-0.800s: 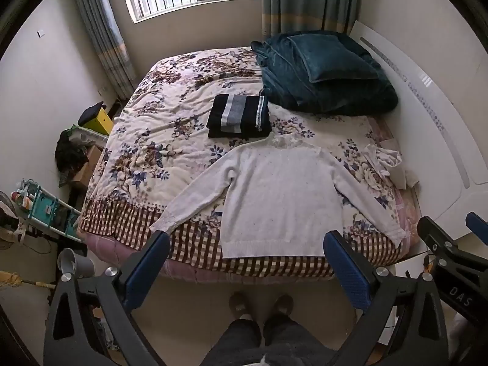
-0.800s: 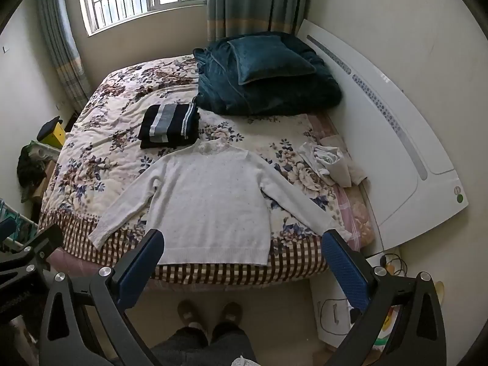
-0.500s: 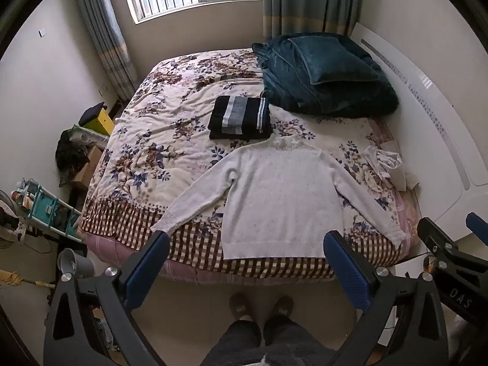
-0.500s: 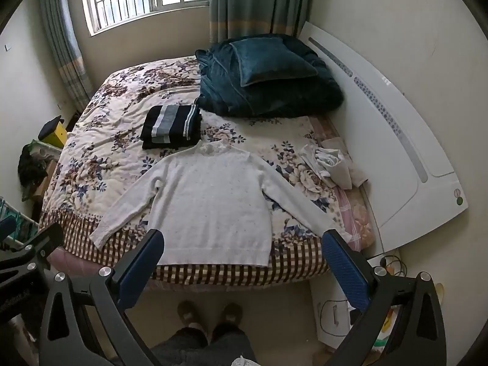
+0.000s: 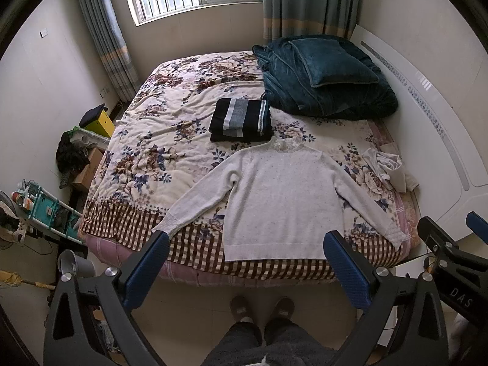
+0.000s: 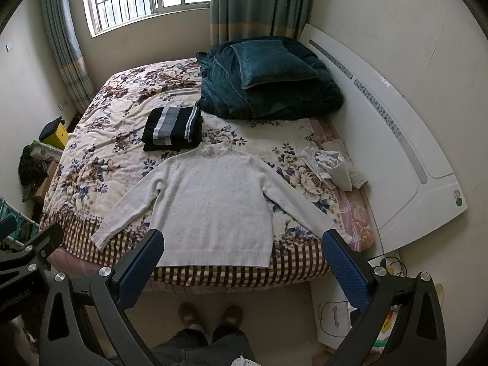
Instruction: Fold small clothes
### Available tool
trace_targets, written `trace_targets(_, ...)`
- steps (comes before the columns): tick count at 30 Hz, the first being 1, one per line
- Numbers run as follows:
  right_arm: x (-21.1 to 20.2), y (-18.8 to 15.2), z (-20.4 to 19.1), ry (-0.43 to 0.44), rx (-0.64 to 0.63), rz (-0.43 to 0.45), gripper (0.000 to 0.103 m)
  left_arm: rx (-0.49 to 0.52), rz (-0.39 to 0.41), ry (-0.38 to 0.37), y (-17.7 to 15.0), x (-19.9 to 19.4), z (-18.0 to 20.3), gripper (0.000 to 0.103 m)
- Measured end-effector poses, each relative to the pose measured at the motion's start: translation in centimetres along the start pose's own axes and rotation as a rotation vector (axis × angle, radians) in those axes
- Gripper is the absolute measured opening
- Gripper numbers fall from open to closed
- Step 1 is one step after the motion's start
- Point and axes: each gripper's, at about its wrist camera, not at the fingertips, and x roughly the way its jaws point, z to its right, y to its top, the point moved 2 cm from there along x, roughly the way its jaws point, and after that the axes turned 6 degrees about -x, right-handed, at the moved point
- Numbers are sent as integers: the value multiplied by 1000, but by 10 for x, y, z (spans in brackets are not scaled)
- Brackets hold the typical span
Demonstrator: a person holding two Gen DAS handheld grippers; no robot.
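Note:
A white long-sleeved sweater (image 5: 280, 201) lies flat, front up, sleeves spread, at the near edge of the bed; it also shows in the right wrist view (image 6: 210, 204). A folded dark striped garment (image 5: 241, 119) lies beyond its collar, also in the right wrist view (image 6: 172, 128). My left gripper (image 5: 245, 262) is open and empty, held high above the floor in front of the bed. My right gripper (image 6: 242, 259) is open and empty too, beside it on the right.
The bed has a floral quilt (image 5: 152, 140) with a checked border. A teal blanket and pillow (image 5: 326, 76) lie at the back right. Crumpled white clothes (image 5: 387, 164) lie by the white headboard (image 5: 442, 140). Clutter and a teal rack (image 5: 45, 210) stand on the left floor.
Both views have tilted up slightly, so the bed sits a little lower in frame. The clothes have not moved and both grippers stay open.

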Motion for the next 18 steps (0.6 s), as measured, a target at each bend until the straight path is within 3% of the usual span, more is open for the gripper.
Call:
trace_targets(10, -2, 1, -1, -1, -2, 6, 103, 2, 5, 3, 0, 0, 0, 103)
trace_targets(18, -4, 3, -6, -1, -4, 10, 103, 1, 9, 5, 19, -7, -5, 103)
